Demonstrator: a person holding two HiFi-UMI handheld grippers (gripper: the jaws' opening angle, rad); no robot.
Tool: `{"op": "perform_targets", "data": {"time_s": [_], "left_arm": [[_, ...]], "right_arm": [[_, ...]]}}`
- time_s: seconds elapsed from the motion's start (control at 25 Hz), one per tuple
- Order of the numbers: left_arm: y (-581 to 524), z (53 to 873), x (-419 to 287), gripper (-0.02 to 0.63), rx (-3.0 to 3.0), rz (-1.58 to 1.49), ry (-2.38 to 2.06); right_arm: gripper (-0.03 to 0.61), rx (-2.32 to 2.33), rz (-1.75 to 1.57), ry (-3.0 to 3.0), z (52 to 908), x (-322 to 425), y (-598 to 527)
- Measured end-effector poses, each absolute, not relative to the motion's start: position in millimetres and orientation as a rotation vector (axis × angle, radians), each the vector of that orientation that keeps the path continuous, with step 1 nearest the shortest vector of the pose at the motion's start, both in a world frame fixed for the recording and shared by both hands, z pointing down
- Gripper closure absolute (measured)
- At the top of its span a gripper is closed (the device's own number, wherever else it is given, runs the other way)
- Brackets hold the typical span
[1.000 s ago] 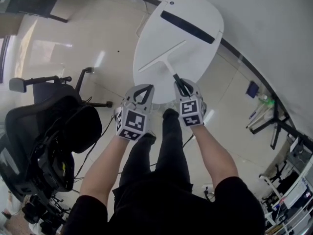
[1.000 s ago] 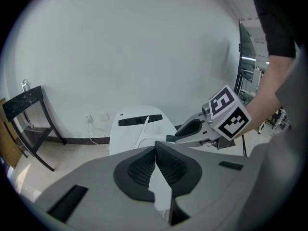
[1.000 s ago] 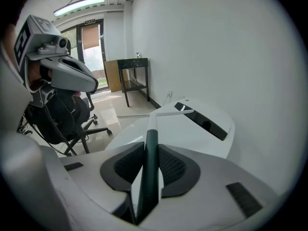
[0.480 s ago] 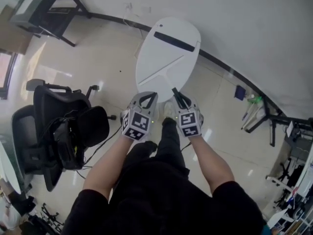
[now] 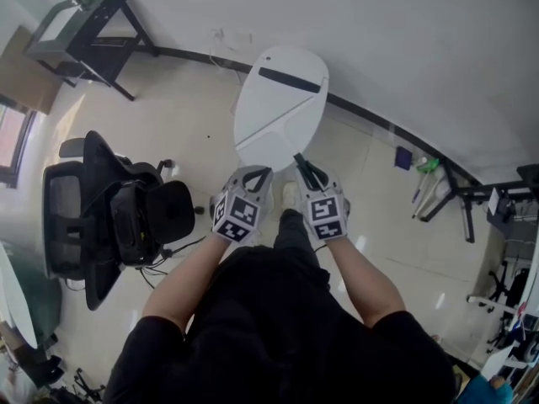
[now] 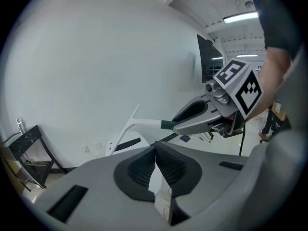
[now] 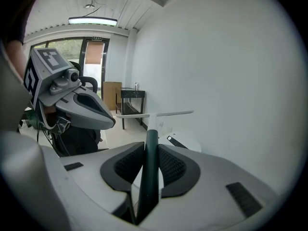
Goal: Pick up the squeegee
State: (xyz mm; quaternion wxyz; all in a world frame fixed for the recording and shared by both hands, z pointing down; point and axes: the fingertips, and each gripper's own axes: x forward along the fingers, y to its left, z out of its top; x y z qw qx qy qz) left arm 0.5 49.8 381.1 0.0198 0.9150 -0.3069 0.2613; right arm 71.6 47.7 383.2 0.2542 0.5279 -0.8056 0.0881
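The squeegee (image 5: 278, 118) has a long white blade and a dark green handle. It hangs in the air above the white oval table (image 5: 290, 61). My right gripper (image 5: 305, 168) is shut on the handle; in the right gripper view the handle (image 7: 151, 160) runs up between the pads to the blade (image 7: 156, 114). My left gripper (image 5: 257, 175) hovers just left of it, shut, with nothing in it; its pads (image 6: 144, 170) meet at the tips. The left gripper view shows the squeegee (image 6: 129, 125) and the right gripper (image 6: 180, 124) ahead.
A black strip (image 5: 289, 79) lies on the far part of the table. A black office chair (image 5: 109, 213) stands at my left and a black side table (image 5: 84, 28) by the wall. Bottles (image 5: 428, 168) and a black stand (image 5: 470, 200) are at the right.
Both grippers have risen together with the squeegee. The table and floor now look smaller and farther below. The jaws have not changed.
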Motion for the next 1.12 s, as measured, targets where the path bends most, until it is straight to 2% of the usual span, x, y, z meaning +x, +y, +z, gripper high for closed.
{"op": "perform_targets", "data": {"time_s": [0.48, 1.12], "left_arm": [[69, 343, 2, 0.621, 2.918, 0.764, -0.996], [56, 319, -16, 0.621, 2.942, 0.733, -1.073]], "right_arm": [[0.482, 1.463, 0.14, -2.252, 322, 63, 70], [0.482, 1.513, 0.086, -2.274, 295, 57, 66]]}}
